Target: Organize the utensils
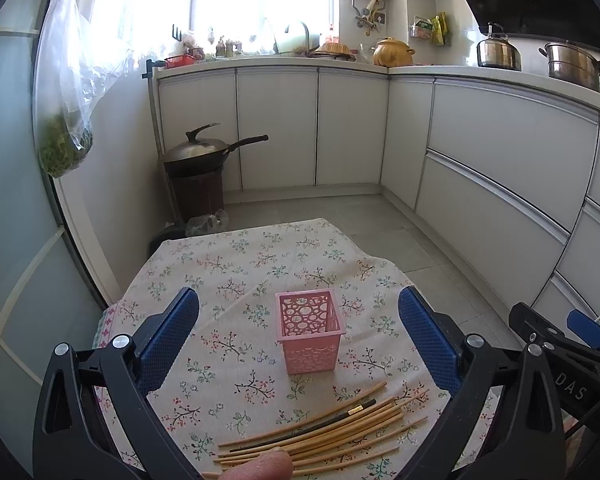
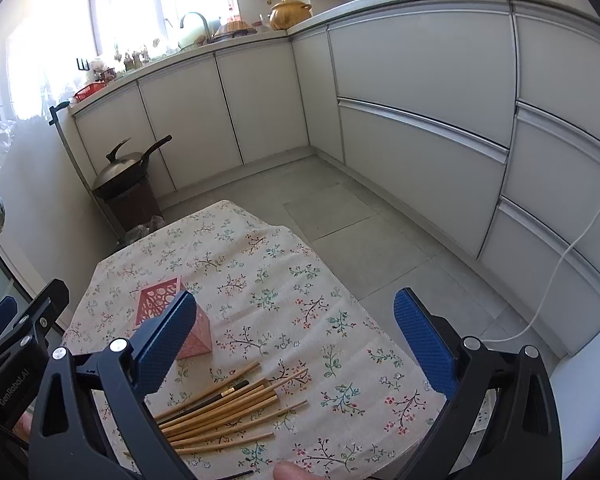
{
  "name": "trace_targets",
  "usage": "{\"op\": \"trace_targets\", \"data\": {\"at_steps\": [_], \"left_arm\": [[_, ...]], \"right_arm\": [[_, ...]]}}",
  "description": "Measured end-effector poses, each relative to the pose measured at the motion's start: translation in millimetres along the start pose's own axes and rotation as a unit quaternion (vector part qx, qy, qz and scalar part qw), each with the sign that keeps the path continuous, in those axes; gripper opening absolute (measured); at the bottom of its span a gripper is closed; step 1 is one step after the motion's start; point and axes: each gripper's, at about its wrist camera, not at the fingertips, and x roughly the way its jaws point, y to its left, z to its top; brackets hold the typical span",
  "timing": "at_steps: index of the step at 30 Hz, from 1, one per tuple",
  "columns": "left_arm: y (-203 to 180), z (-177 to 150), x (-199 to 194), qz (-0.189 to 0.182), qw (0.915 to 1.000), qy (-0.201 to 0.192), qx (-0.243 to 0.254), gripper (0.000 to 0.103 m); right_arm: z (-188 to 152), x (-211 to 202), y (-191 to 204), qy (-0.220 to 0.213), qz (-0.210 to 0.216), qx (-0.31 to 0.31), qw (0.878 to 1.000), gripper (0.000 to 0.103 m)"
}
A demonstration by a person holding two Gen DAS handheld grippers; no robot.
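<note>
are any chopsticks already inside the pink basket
No: in the left wrist view the pink basket stands upright and empty, while the chopsticks all lie on the floral tablecloth in front of it.

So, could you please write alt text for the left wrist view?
An open hand-held gripper hovers over a floral tablecloth, framing an empty pink basket. A loose bundle of chopsticks, one of them black, lies nearer the camera, with white kitchen cabinets behind.
</note>
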Motion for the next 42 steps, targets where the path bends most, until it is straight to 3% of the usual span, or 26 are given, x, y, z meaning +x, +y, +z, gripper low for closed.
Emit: {"op": "trace_targets", "data": {"at_steps": [42], "left_arm": [[0.9,-0.2,4.7,0.000,0.9999,0.010,0.002,0.096]], "right_arm": [[-3.6,3.6,-0.1,0.005,0.000,0.006,1.000,0.096]]}}
